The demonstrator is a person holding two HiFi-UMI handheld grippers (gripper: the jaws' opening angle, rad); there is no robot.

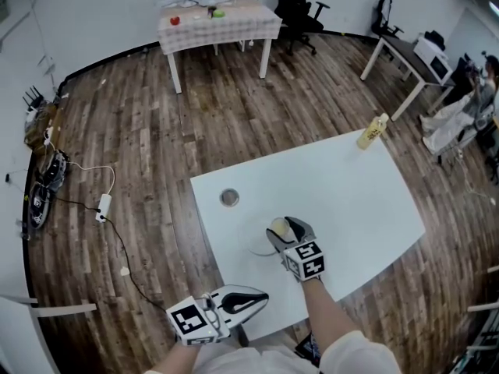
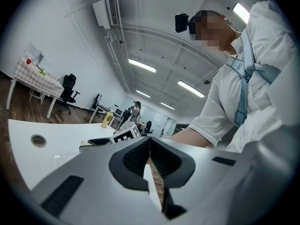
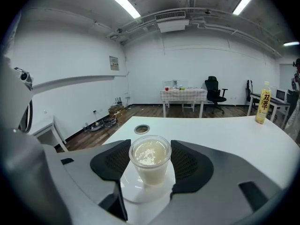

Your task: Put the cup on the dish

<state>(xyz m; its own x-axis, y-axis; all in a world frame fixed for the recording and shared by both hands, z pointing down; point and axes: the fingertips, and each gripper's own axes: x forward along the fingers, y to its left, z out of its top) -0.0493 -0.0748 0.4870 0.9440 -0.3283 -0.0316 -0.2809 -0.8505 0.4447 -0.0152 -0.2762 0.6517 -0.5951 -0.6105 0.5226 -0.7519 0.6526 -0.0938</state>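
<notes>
The right gripper [image 3: 150,146] holds its jaws wide against the cup [image 3: 150,162], which stands on the dish [image 3: 135,191]. From the head view the gripper hides most of both. At the near table [image 1: 351,197] edge, the left gripper [image 2: 149,146] is closed and empty.

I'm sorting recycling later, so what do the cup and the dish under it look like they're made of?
The cup is probably clear plastic, glossy; the milky drink shows through its thin wall. The dish is pale and glossy with a shiny rim: glazed ceramic or glass. The white table beneath leaves that open.
</notes>
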